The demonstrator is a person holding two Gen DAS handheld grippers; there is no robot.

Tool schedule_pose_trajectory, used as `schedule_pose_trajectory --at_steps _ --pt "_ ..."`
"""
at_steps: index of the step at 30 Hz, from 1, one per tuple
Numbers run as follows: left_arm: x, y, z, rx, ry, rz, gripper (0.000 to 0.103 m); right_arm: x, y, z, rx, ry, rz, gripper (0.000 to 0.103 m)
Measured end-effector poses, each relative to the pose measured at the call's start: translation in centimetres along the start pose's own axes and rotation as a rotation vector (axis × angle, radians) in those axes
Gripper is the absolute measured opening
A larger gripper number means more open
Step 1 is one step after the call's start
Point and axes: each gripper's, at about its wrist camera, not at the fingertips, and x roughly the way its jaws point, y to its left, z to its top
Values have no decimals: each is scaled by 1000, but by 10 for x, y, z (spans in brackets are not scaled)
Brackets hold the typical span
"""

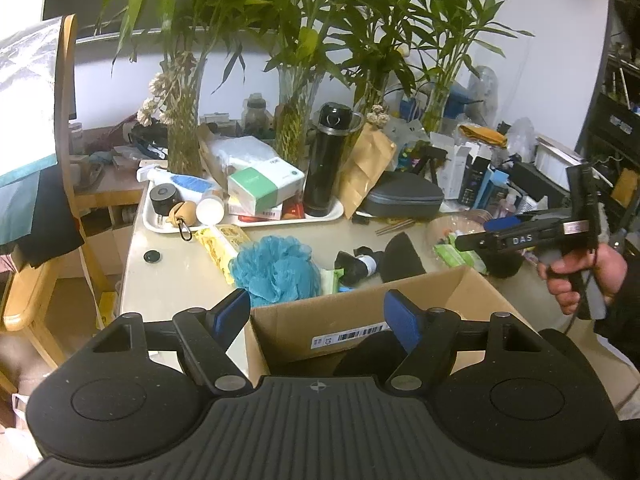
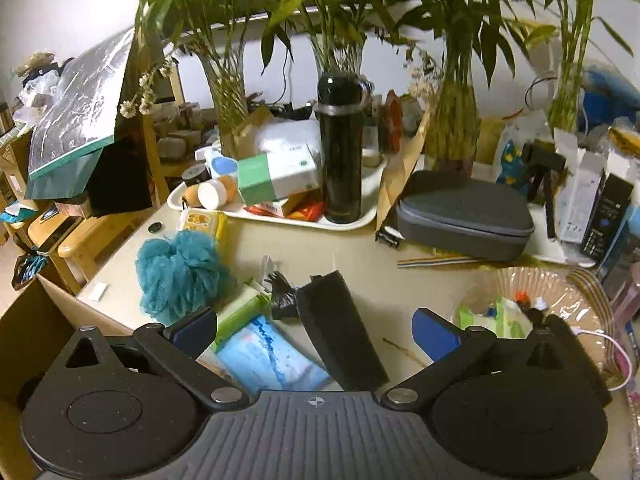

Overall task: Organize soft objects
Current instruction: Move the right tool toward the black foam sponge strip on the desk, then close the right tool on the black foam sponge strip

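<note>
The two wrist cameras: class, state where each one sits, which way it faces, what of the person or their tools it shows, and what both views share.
Left wrist: sits on the left gripper, looks down over the cardboard box toward the desk; shows its open blue pads, plus the right gripper and hand.
Right wrist: sits on the right gripper, looks down at the desk's black sock and blue pack; shows only its open pads.
Shared: teal bath pouf, black flask, grey case.

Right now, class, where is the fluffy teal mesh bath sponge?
The fluffy teal mesh bath sponge lies on the beige table, just beyond the open cardboard box and beside a yellow packet; in the right wrist view it sits at left.
</note>
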Motion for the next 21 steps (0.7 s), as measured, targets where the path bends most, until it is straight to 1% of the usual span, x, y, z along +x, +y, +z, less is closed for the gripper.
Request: schedule_pose_trajectory --at_steps 4,8,13,17,19,21 --pt "2 3 0 -7 -2 3 73 18 -7 0 -8 15 16 103" --pt "4 6 0 -27 -1 21 73 42 -12 0 -25 40 33 103" --pt "1 8 -1 -28 -5 18 73 70 -20 -8 -13 71 22 103" --pt "1 11 -1 -36 -9 16 73 86 -24 -13 10 77 38 102" --pt "2 13 0 -44 -10 14 73 92 -25 -15 7 79 34 101" --pt "3 13 0 -45 -11 11 73 101 -25 -16 -5 86 25 96"
